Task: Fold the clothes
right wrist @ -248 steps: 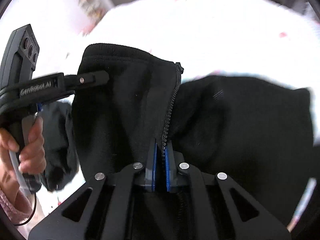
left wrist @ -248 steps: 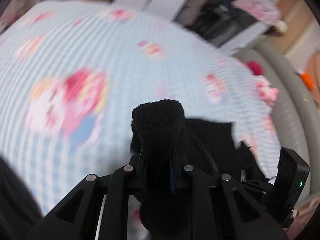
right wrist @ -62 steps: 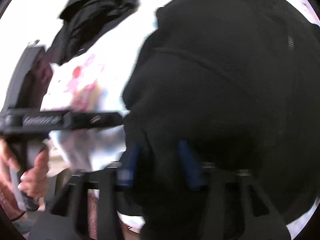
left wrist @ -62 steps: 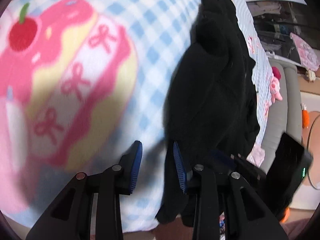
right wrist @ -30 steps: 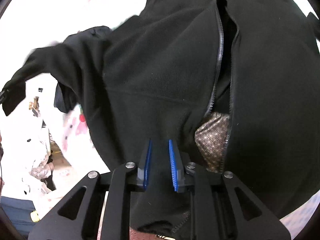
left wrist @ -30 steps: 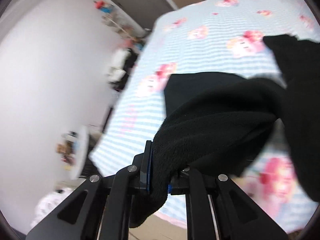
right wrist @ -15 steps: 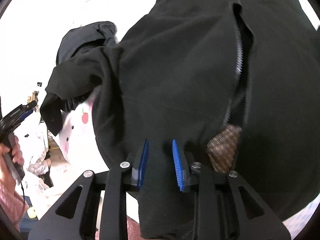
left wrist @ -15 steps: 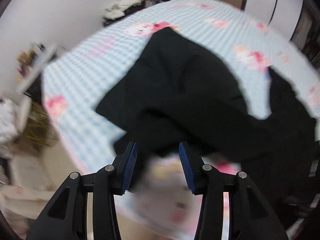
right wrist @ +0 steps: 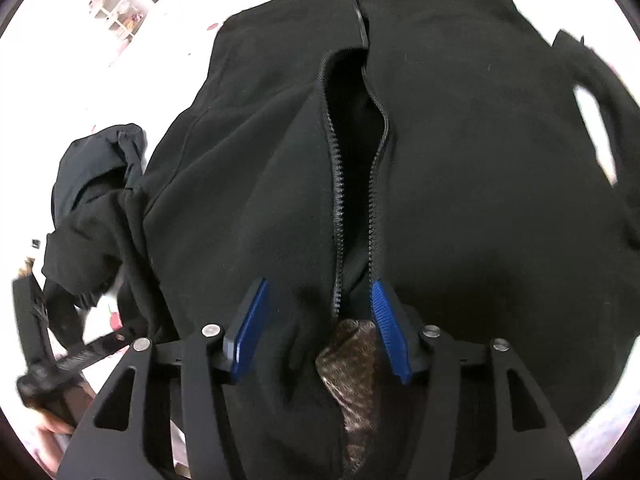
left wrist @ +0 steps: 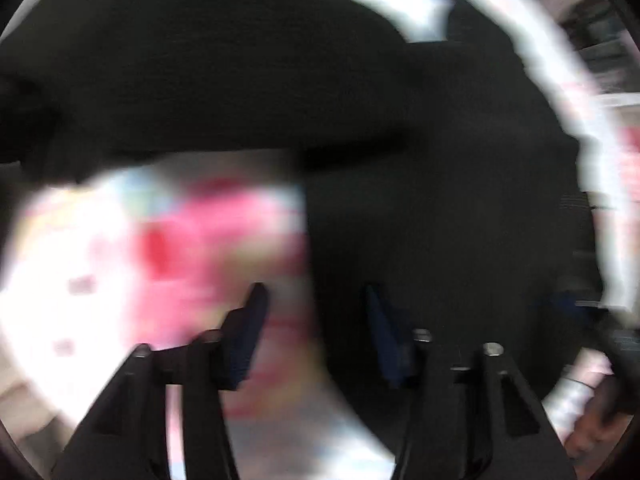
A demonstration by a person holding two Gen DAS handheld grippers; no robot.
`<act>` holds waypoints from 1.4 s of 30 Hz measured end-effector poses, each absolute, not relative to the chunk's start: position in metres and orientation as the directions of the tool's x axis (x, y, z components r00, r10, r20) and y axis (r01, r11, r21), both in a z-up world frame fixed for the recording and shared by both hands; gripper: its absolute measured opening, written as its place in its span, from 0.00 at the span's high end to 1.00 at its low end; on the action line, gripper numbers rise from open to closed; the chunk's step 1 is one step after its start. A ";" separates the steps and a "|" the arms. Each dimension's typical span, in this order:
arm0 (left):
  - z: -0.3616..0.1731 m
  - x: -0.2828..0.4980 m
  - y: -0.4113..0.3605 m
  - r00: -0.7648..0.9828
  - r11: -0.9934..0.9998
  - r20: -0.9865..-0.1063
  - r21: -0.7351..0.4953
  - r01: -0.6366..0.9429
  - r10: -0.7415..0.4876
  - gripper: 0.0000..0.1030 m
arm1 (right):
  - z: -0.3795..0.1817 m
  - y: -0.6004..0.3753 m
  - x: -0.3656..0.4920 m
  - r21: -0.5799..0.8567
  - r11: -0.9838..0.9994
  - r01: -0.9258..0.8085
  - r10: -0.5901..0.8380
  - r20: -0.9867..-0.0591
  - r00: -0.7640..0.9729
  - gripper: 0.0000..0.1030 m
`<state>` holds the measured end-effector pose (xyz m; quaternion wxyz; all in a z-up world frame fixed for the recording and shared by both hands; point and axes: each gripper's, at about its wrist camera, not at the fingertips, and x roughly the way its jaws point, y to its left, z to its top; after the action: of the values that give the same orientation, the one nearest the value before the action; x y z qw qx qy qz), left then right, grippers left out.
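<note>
black fleece jacket (right wrist: 460,168) beneath parted right gripper (right wrist: 320,320)

Black fleece jacket (right wrist: 460,168) beyond blue fingers (right wrist: 250,328); brown patterned lining (right wrist: 354,364) between them; pink-printed bedspread (left wrist: 180,248).

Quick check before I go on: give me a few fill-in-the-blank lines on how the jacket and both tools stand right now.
1. The black jacket has its zipper partly ____.
2. The right tool has ____ jaws over the zipper.
3. The lining patch near the right tool is ____ in colour.
4. The left tool holds ____.

Missing words: open; open; brown; nothing
</note>
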<state>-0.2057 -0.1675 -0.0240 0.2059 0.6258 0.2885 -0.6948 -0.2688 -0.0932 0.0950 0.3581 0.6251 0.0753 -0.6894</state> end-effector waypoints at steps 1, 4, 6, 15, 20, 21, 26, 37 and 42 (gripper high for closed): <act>-0.026 -0.194 -0.180 -0.115 -0.703 -0.990 -0.141 0.697 0.084 0.56 | 0.092 -0.094 -0.272 0.357 -0.729 0.584 -0.403 -0.914 0.055 0.47; -0.002 -0.179 -0.187 -0.214 -0.673 -0.969 -0.243 0.699 0.127 0.58 | 0.096 -0.099 -0.278 0.371 -0.708 0.601 -0.432 -0.901 0.048 0.46; 0.026 -0.191 -0.169 -0.314 -0.754 -0.942 -0.293 0.587 0.122 0.58 | 0.094 -0.104 -0.280 0.378 -0.686 0.622 -0.446 -0.893 0.052 0.44; -0.031 -0.272 -0.142 -0.225 -0.887 -0.965 -0.220 0.405 0.137 0.73 | 0.053 -0.122 -0.271 0.462 -0.615 0.639 -0.431 -0.876 0.218 0.92; -0.042 -0.261 -0.152 -0.157 -0.875 -0.977 -0.200 0.440 0.145 0.97 | 0.072 -0.093 -0.283 0.414 -0.671 0.616 -0.420 -0.896 0.145 0.93; -0.037 -0.261 -0.140 -0.149 -0.897 -0.979 -0.186 0.402 0.136 0.97 | 0.073 -0.088 -0.286 0.398 -0.678 0.618 -0.409 -0.903 0.132 0.93; -0.007 -0.255 -0.057 -0.213 -0.920 -0.926 -0.351 0.176 0.312 0.87 | 0.086 -0.051 -0.297 0.457 -0.694 0.556 -0.452 -0.878 0.157 0.86; -0.045 -0.236 0.085 -0.018 -0.894 -0.896 -0.444 0.063 0.444 0.55 | 0.082 0.035 -0.275 0.388 -0.747 0.541 -0.342 -0.921 0.187 0.77; -0.060 -0.221 0.120 0.019 -0.968 -0.969 -0.244 0.062 0.246 0.50 | 0.077 0.061 -0.267 0.386 -0.758 0.526 -0.321 -0.922 0.215 0.77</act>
<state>-0.2214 0.1199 -0.0605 -0.0663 0.7108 0.1084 -0.6919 -0.2670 0.0606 0.0769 0.3404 0.7010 0.0731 -0.6224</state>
